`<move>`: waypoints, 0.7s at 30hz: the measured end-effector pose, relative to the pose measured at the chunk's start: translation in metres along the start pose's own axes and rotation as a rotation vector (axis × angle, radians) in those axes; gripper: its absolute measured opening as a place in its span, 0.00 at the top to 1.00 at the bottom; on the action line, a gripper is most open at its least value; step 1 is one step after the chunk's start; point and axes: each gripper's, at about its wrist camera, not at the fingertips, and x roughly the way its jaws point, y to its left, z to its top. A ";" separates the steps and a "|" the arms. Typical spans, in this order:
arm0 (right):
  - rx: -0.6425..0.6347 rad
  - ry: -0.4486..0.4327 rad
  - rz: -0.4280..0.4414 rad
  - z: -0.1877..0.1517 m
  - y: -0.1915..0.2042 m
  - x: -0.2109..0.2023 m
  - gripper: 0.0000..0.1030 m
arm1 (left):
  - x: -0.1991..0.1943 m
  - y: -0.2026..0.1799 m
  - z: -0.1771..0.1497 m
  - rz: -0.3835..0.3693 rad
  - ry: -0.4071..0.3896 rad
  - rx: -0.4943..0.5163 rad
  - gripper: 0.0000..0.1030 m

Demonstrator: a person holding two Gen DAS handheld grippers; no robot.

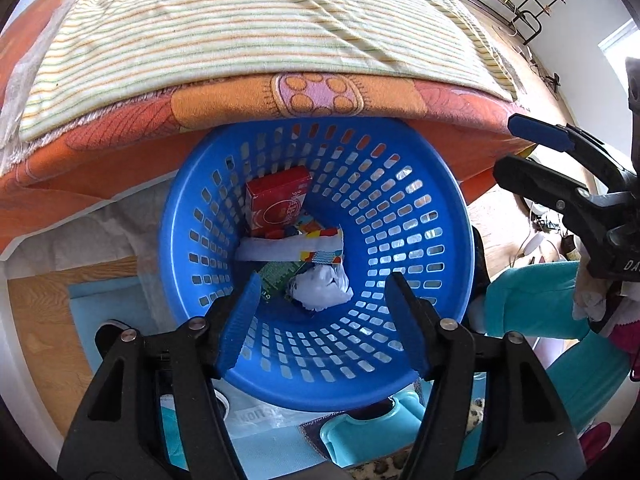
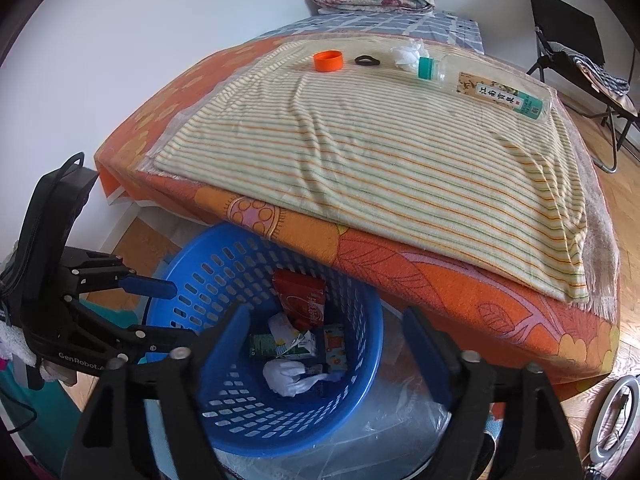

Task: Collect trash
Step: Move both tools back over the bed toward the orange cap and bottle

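Both claws empty, jaws apart, over blue basket (image 2: 280,344): left gripper (image 1: 324,316), right gripper (image 2: 320,344). Trash inside: paper wad (image 2: 286,376), red box (image 2: 304,300). Next, I'd say: lift clear of rim and bed edge, reach far-right for bottle (image 2: 486,86); orange cap (image 2: 328,61) far-left. Room above is open.

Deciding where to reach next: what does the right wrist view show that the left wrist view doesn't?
Only the right wrist view shows the trash left on the striped blanket: an orange cap, a black ring, a crumpled tissue and a plastic bottle lying on its side.

Only the left wrist view shows the teal sleeve beside the basket.

Both show the blue basket with a red box and white paper wad inside, and both open grippers, left gripper and right gripper, empty.
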 end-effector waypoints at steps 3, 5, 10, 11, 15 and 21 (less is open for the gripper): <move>0.014 -0.005 -0.003 0.003 -0.004 -0.001 0.13 | -0.005 -0.001 0.004 -0.001 -0.014 0.002 0.36; 0.025 -0.014 -0.012 0.006 -0.007 -0.003 0.10 | -0.008 -0.002 0.007 -0.002 -0.024 0.003 0.36; 0.050 -0.034 -0.009 0.015 -0.014 -0.009 0.10 | -0.020 -0.003 0.020 0.003 -0.062 0.009 0.36; 0.054 -0.039 -0.008 0.017 -0.016 -0.010 0.10 | -0.022 -0.002 0.022 0.005 -0.068 0.011 0.36; 0.065 -0.064 -0.010 0.028 -0.023 -0.017 0.10 | -0.031 -0.002 0.036 0.018 -0.095 0.013 0.36; 0.090 -0.106 -0.015 0.051 -0.040 -0.026 0.09 | -0.043 0.000 0.064 0.040 -0.134 0.007 0.36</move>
